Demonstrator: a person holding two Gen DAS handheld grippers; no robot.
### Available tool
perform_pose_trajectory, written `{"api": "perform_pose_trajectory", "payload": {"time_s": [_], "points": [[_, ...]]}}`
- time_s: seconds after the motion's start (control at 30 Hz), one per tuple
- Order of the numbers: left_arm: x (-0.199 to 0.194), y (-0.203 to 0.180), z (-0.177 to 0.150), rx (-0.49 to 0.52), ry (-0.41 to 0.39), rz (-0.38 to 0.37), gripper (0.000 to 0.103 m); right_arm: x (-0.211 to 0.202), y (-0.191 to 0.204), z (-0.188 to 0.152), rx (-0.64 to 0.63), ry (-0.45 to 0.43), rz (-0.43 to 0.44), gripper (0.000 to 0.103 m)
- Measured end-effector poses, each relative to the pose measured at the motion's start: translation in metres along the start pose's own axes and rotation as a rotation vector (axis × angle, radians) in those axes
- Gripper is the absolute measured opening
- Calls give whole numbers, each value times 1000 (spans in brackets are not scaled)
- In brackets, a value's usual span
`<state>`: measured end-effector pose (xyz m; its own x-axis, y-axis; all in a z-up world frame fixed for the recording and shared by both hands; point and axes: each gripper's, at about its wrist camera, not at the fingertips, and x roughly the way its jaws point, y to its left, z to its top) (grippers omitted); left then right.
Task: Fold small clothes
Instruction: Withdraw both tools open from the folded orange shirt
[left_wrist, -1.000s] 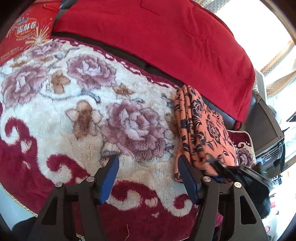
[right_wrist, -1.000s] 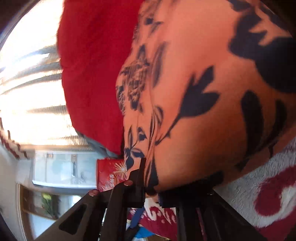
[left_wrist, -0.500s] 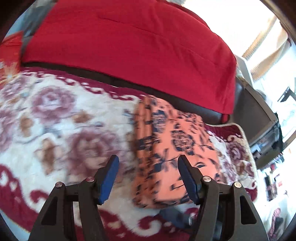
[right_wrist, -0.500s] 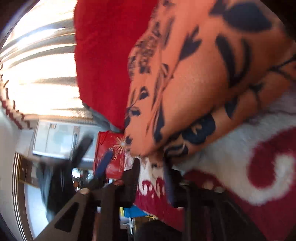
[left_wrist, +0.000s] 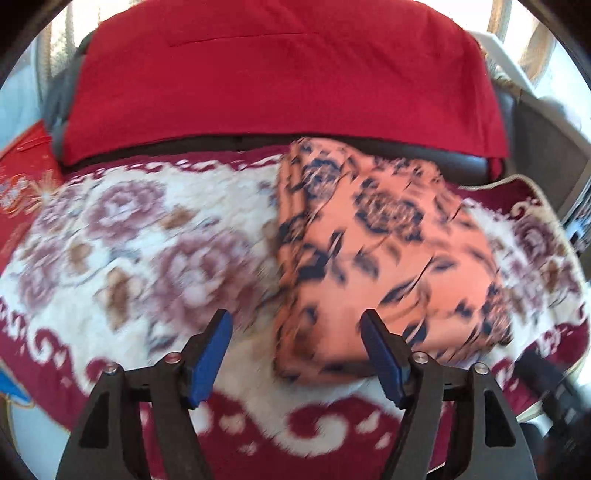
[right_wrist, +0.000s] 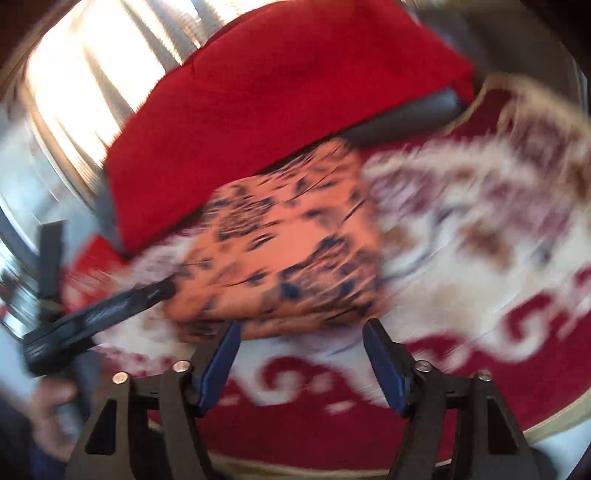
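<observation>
A folded orange garment (left_wrist: 376, 251) with a dark flower print lies flat on the floral fleece blanket (left_wrist: 147, 240). My left gripper (left_wrist: 295, 325) hovers over the garment's near left corner, its jaws opening with nothing pressed between the blue pads. In the right wrist view the same garment (right_wrist: 291, 251) lies just beyond my right gripper (right_wrist: 302, 328), whose jaws are also opening and hold nothing. A black finger of the left gripper (right_wrist: 122, 301) reaches in from the left beside the garment's edge. Both views are motion-blurred.
A red blanket (left_wrist: 280, 74) is draped over the dark sofa back behind the garment. A red printed bag (left_wrist: 22, 192) sits at the far left. A bright curtained window (right_wrist: 74, 74) is beyond. A person's hand (right_wrist: 48, 413) holds the left gripper.
My right gripper has let go of the garment, opened, rolled and pulled back and up. The garment now lies folded on the blanket. My left gripper moved right, towards it.
</observation>
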<state>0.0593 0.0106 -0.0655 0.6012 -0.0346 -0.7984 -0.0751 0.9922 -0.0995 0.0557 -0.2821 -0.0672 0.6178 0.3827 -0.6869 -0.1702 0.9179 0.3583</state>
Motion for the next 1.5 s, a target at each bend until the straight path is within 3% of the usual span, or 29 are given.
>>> {"api": "perform_pose_trajectory", "payload": {"time_s": [0.2, 0.63, 1.5], "points": [[-25, 11, -22, -15, -47, 85, 86, -15, 21, 10, -144, -65, -172, 87], [-81, 18, -33, -32, -153, 54, 99, -32, 46, 8, -222, -46, -280, 88], [-76, -3, -28, 10, -148, 64, 99, -12, 39, 14, -184, 6, -290, 88]]}}
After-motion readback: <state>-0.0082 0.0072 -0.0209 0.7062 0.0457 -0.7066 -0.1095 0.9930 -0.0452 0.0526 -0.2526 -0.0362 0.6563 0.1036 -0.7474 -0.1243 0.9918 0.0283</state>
